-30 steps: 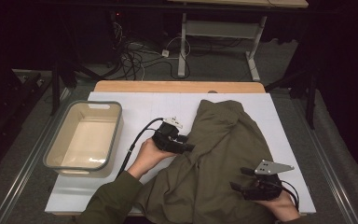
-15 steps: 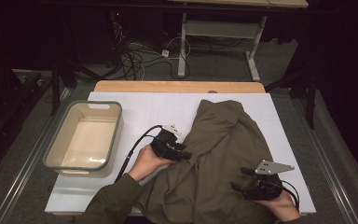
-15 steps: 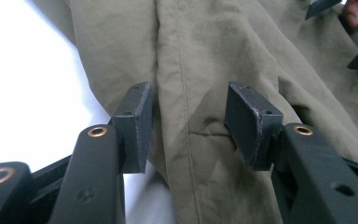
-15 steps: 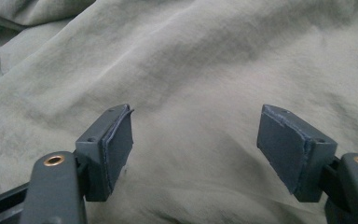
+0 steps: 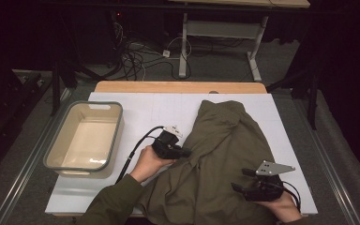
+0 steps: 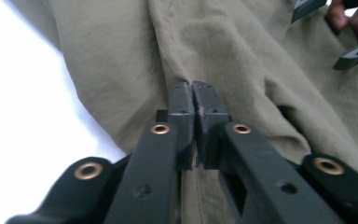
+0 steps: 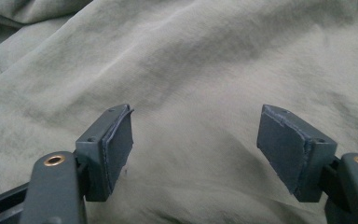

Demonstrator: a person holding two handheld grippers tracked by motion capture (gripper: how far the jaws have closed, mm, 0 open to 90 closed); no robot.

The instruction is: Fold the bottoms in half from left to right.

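Observation:
An olive-green garment [image 5: 225, 154] lies crumpled over the right half of the white table top [image 5: 145, 110]. My left gripper [image 5: 185, 152] sits at the garment's left edge. Its jaws have just been closing and now stand together, pinching a thin fold of the cloth [image 6: 242, 56] at the tips of the left gripper [image 6: 193, 88]. My right gripper [image 5: 239, 180] rests low on the garment's near right part. In the right gripper view the right gripper [image 7: 196, 135] stands open, the cloth [image 7: 191, 56] lying under the wide gap and no pad pressing on it.
A beige plastic tub [image 5: 56, 154] stands on the left of the table, with nothing in it. Bare white surface lies between tub and garment. A wooden strip [image 5: 178, 86] edges the far side, with cables on the floor beyond. The right gripper's jaws [image 6: 345, 32] show in the left gripper view.
My left gripper has shifted slightly toward me along the garment's left edge and its jaws have closed. The right gripper has stayed where it was, open.

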